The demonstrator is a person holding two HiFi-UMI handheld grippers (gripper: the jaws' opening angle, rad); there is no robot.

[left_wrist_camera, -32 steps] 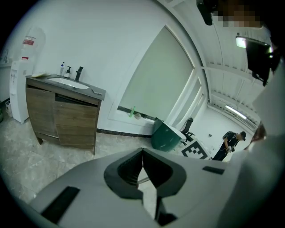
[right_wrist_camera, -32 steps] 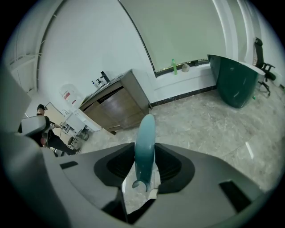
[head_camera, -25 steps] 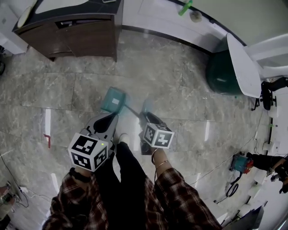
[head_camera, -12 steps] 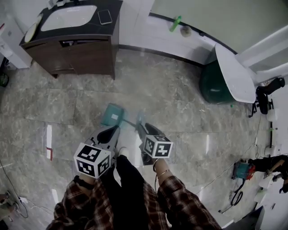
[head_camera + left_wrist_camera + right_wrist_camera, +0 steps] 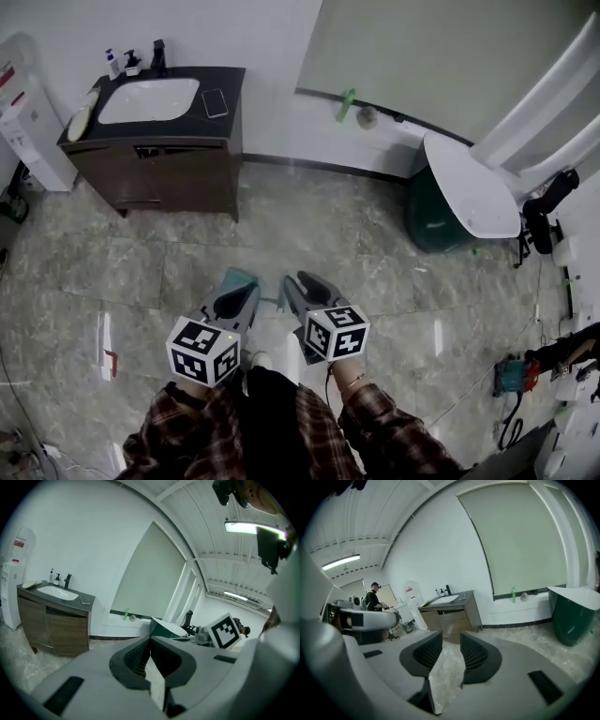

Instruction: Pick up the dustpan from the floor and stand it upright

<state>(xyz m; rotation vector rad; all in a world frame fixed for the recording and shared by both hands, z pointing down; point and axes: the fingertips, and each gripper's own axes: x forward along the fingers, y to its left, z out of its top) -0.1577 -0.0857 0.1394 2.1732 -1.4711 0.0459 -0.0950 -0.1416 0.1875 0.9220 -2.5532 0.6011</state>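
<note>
Left gripper (image 5: 150, 639): jaws pressed together, nothing between them. Right gripper (image 5: 451, 635): jaws spread, with only the floor (image 5: 446, 670) showing in the gap. Both are held side by side above the floor. The teal dustpan (image 5: 235, 278) is on the floor just beyond the left gripper's tips, partly hidden by them. A sink cabinet (image 5: 159, 173) stands farther off, against the wall.

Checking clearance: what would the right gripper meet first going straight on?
Likely the wooden sink cabinet, beyond a stretch of floor; the right gripper is open and empty. Depth is unclear.
</note>
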